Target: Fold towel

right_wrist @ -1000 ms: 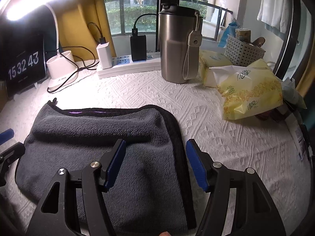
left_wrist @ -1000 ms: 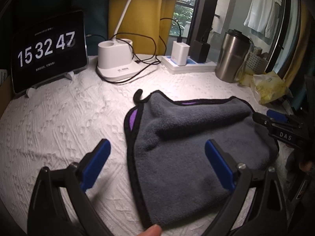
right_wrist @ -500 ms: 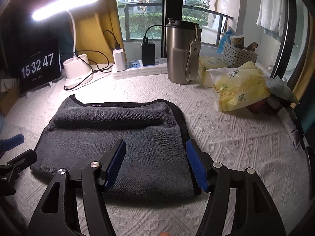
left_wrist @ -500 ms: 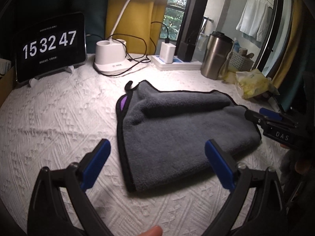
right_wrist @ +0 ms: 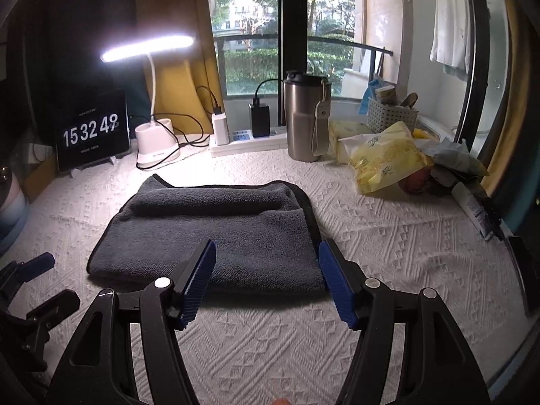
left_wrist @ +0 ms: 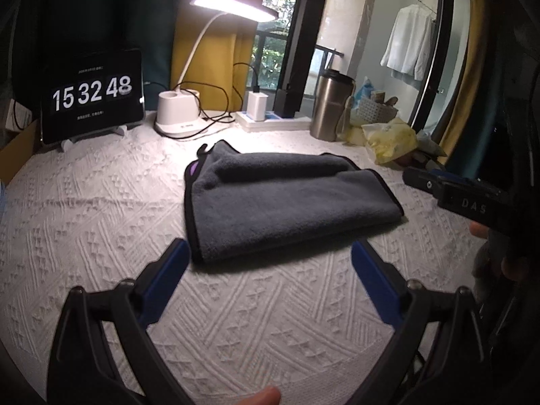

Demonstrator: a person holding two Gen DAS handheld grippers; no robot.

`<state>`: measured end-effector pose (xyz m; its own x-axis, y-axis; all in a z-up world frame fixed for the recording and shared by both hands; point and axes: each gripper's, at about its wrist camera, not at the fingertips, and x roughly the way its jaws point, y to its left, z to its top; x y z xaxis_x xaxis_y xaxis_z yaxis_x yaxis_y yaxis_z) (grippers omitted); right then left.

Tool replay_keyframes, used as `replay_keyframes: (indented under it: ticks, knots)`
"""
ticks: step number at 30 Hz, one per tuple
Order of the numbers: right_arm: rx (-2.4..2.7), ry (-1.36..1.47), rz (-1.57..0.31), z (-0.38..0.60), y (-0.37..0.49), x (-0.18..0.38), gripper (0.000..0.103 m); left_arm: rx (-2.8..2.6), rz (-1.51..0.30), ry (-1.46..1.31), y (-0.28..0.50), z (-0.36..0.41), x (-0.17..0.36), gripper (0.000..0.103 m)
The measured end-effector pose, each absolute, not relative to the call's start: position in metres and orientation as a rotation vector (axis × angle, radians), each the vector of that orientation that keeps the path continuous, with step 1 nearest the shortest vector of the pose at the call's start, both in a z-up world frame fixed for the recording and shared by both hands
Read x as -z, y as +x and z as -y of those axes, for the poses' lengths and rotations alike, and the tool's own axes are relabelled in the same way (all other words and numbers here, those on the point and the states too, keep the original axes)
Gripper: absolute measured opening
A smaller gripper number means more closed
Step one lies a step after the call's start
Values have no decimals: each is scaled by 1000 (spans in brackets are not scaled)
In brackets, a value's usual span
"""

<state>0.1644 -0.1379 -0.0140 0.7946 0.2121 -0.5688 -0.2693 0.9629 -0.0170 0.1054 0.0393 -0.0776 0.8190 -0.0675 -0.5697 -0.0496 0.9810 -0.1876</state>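
Towel [left_wrist: 287, 199] [right_wrist: 216, 236]: dark grey plush, thin black edging, bit of purple showing at far left corner. Folded into a rough rectangle, lying flat on white textured cloth [left_wrist: 101, 222], mid-table. Far long edge rolled over into a thick ridge running left to right. Small black loop sticking out at far left corner. Near edge neat, layers stacked, slight bulge. Right edge with black border doubled. Not touched by anything, lying loose.
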Motion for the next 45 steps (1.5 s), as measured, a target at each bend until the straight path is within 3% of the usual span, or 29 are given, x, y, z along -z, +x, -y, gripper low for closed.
replay_keyframes:
  ticks: [17, 45]
  knots:
    - [-303, -119, -470, 149, 94, 2, 67, -25, -492, -142, 54, -20, 57, 97]
    - [-267, -102, -254, 176, 1, -35, 68, -47, -128, -11, -16, 2, -1, 98]
